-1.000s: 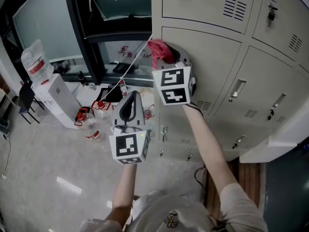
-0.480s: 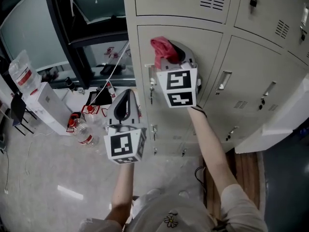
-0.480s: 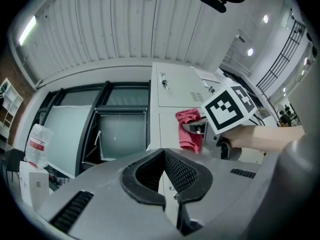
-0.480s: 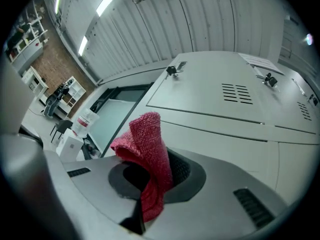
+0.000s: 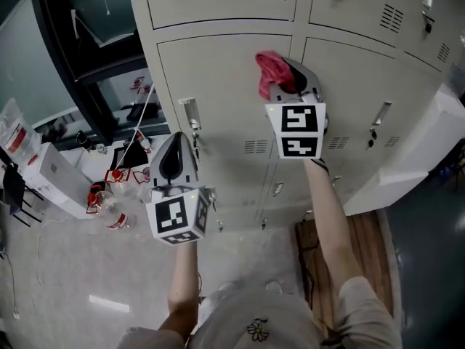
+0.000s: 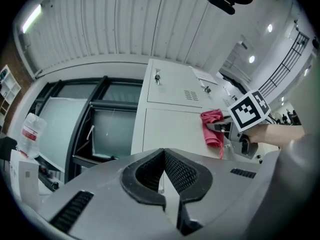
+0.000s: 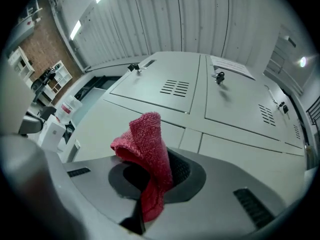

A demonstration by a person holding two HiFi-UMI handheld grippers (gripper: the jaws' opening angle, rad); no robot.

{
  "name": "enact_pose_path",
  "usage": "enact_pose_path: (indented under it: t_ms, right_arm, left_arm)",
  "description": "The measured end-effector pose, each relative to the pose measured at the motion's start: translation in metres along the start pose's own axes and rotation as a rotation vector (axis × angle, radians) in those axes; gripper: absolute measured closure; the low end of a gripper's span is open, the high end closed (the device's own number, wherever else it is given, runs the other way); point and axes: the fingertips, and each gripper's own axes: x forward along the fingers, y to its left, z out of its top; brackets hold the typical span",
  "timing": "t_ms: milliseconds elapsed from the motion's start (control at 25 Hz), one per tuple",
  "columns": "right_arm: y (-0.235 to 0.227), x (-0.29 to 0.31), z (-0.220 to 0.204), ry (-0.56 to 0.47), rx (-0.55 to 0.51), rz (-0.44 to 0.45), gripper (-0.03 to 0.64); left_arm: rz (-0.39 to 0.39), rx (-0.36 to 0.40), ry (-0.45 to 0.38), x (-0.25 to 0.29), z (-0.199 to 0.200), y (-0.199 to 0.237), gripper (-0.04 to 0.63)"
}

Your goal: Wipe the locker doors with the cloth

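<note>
Cloth first: it is red and fluffy, and the right gripper has it pinched tight between its two jaws. A bunch of it sticks up past the tips and a tail hangs down. That is good for wiping, because the soft part goes in front and the hard jaws do not scrape the paint.

The person holds that gripper up high with the arm stretched out. This puts the cloth at the locker doors, right by the thin line where two doors meet. In the left gripper view the cloth looks like it touches the grey door, but I cannot be sure it is pressing.

The left gripper has its jaws closed tip to tip with nothing between them. It hangs lower and off to the side, near the door with the small handle. I think it is put there so it is out of the way.

My guess is that the wiping is on this middle row, with lots of door left to rub.
</note>
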Motion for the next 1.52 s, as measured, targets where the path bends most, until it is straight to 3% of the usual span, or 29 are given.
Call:
enact_pose_path:
  t_ms: [320,800,1120,1320,1520]
  right_arm:
    - [-0.042,-0.012,-0.018,0.034,-0.006,-0.069,0.588]
    - [-0.041,-0.020,-0.012,0.040,0.055,-0.080,0.588]
    - [0.080,-0.020,0.038,-0.094,0.182,0.137,0.588]
    - [0.154,-0.005,0.042,-0.096,0.231,0.246,0.588]
    - [0.208,0.012,0.028,-0.053,0.214,0.304,0.588]
  left_arm:
    - [-0.022,-0.005,-0.017,0.007,0.006,-0.015,0.578]
    - [-0.010,0.007,-0.029,-0.001,0.014,-0.006,0.578]
    - [0.024,0.032,0.032,-0.014,-0.005,0.017,0.578]
    - [0.048,0.039,0.051,-0.028,-0.013,0.040,0.578]
    - [0.081,0.041,0.067,-0.039,-0.017,0.065,0.578]
